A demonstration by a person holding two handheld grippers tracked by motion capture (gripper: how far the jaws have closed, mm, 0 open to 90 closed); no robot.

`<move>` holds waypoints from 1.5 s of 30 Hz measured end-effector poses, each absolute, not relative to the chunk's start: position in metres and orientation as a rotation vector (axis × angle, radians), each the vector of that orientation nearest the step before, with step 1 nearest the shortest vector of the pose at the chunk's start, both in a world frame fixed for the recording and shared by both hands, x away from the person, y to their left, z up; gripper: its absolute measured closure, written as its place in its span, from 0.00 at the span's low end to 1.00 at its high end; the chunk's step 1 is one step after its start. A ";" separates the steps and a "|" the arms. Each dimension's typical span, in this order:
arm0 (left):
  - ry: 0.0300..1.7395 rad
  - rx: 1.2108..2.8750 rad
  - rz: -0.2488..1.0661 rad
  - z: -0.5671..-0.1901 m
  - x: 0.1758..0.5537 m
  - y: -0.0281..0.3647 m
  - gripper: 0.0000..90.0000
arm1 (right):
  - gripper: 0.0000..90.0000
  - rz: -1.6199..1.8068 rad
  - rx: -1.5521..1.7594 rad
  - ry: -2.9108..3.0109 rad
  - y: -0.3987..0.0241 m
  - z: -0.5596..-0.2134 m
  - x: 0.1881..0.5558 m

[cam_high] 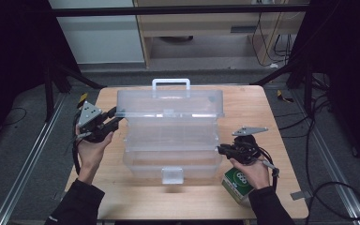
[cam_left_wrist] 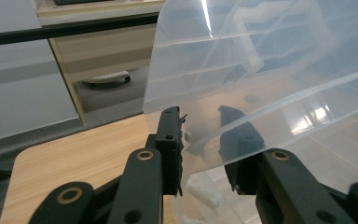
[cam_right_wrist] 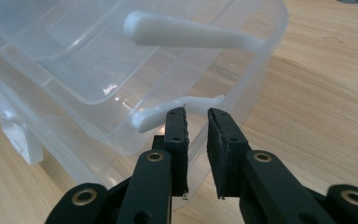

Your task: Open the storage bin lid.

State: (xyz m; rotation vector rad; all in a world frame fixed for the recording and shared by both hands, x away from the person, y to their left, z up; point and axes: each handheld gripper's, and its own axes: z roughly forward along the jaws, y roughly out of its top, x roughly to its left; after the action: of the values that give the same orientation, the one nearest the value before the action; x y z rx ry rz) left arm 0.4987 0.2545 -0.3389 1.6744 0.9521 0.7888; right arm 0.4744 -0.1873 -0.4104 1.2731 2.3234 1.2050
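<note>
**Mia:** Where is the box (cam_high: 171, 136)?

**Ben:** It sits in the middle of the table (cam_high: 272, 187). It is see-through plastic. Its lid (cam_high: 168, 104) stands up at the far side, with a white handle (cam_high: 171, 83) on top. A small white latch (cam_high: 172, 175) is on the near side.

**Mia:** What does the left gripper (cam_high: 114, 117) do?

**Ben:** It is at the left end of the lid. In the left gripper view the lid's edge (cam_left_wrist: 242, 130) runs between the two black jaws. One jaw is in front of the clear plastic and one is behind it. I cannot tell if the pads press on the lid, because there looks to be a small gap.

**Mia:** And the right gripper (cam_high: 221, 150)?

**Ben:** It is at the right end of the box, low down. In the right gripper view the jaws are close together, with a thin gap between them. The wall of the box (cam_right_wrist: 200, 140) is in that gap, just under a white arm (cam_right_wrist: 177, 114) of the tray. I cannot tell if they squeeze it.

**Mia:** Is there more on the table?

**Ben:** Yes. A green and white carton (cam_high: 237, 183) stands by the right hand (cam_high: 249, 172), near the front edge.
</note>
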 end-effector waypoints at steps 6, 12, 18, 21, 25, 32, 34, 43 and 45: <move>0.968 1.675 0.814 -0.333 0.506 0.252 0.79 | 0.87 1.205 1.273 2.324 -0.187 -0.410 0.474; 0.992 1.685 0.841 -0.328 0.515 0.249 0.82 | 0.87 1.203 1.275 2.323 -0.187 -0.410 0.474; 1.007 1.692 0.838 -0.324 0.522 0.248 0.83 | 0.87 1.201 1.275 2.324 -0.187 -0.410 0.474; 1.010 1.697 0.833 -0.322 0.525 0.248 0.83 | 0.87 1.203 1.275 2.324 -0.187 -0.410 0.474; 1.010 1.715 0.831 -0.319 0.529 0.248 0.83 | 0.87 1.203 1.277 2.325 -0.187 -0.410 0.474; 1.016 1.734 0.818 -0.314 0.537 0.248 0.83 | 0.87 1.204 1.271 2.325 -0.187 -0.410 0.474; 1.018 1.742 0.817 -0.313 0.539 0.247 0.83 | 0.87 1.204 1.273 2.326 -0.187 -0.410 0.474; 1.035 1.767 0.830 -0.306 0.550 0.244 0.83 | 0.87 1.203 1.272 2.325 -0.187 -0.410 0.474; 1.039 1.771 0.833 -0.305 0.553 0.243 0.83 | 0.87 1.202 1.271 2.325 -0.187 -0.410 0.474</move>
State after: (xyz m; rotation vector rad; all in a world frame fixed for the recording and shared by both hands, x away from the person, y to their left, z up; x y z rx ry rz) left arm 0.5533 0.2431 -0.3051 1.7713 1.0389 0.8325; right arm 0.4741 -0.1868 -0.4103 1.2712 2.3249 1.2019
